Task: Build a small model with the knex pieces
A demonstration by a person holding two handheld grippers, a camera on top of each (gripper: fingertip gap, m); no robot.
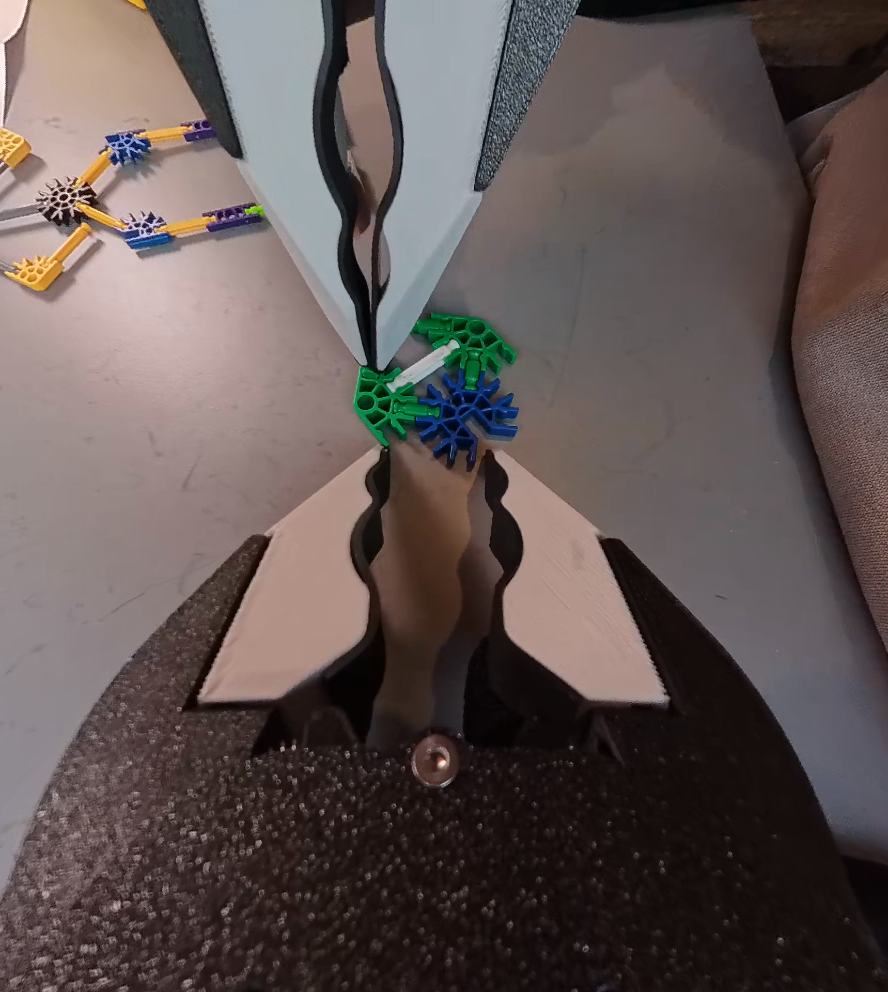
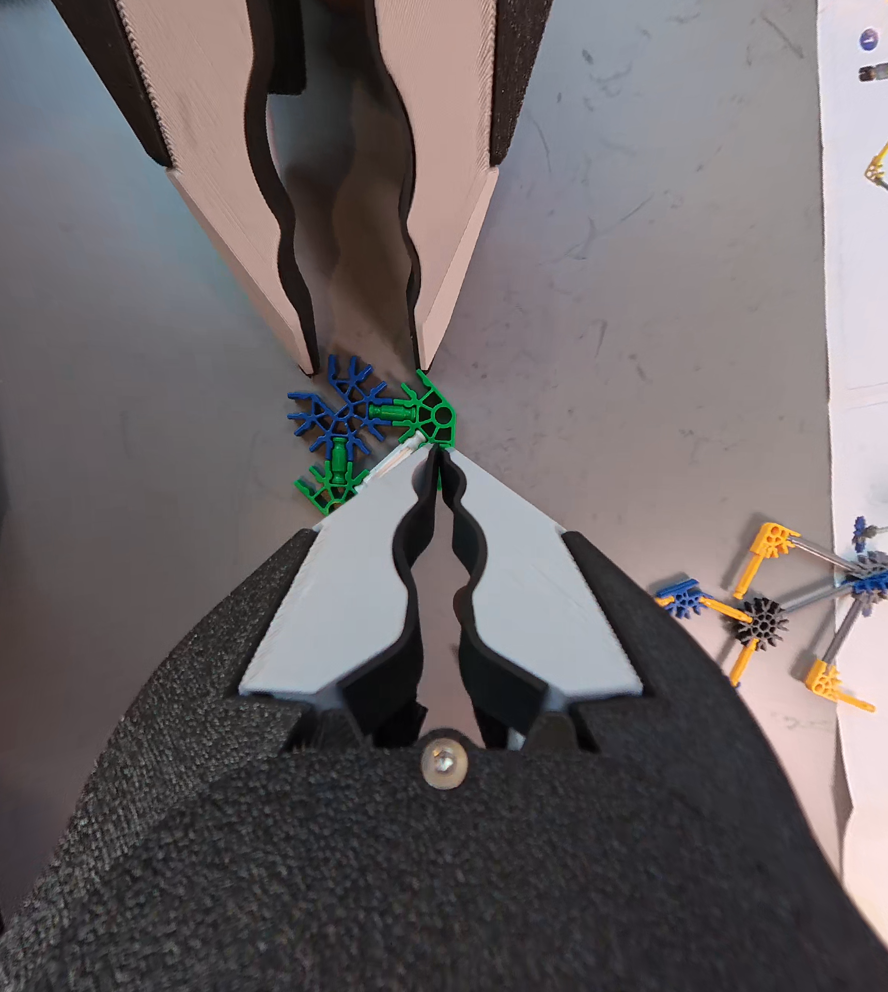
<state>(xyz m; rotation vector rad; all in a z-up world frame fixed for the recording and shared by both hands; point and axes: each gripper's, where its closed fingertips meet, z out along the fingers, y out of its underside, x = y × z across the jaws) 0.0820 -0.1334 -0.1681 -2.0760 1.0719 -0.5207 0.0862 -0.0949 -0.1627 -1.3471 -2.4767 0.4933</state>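
Green-and-blue connector cluster [image 1: 436, 392] on grey table [image 1: 162, 402] — right claw [image 2: 437, 451] pinching its green corner, left claw [image 1: 436, 456] wide beside it

On the bench [image 1: 618, 268] a small connector cluster [image 1: 439, 394] lies between the two grippers — the left gripper [image 1: 433, 456] at its 6 o'clock, jaws apart, the right gripper [image 1: 372, 362] at 11 o'clock, jaws pinched together on its near-left connector. A larger rod-and-connector assembly [image 1: 63, 201] lies well apart at 10 o'clock, partly on a paper sheet [image 2: 881, 322].
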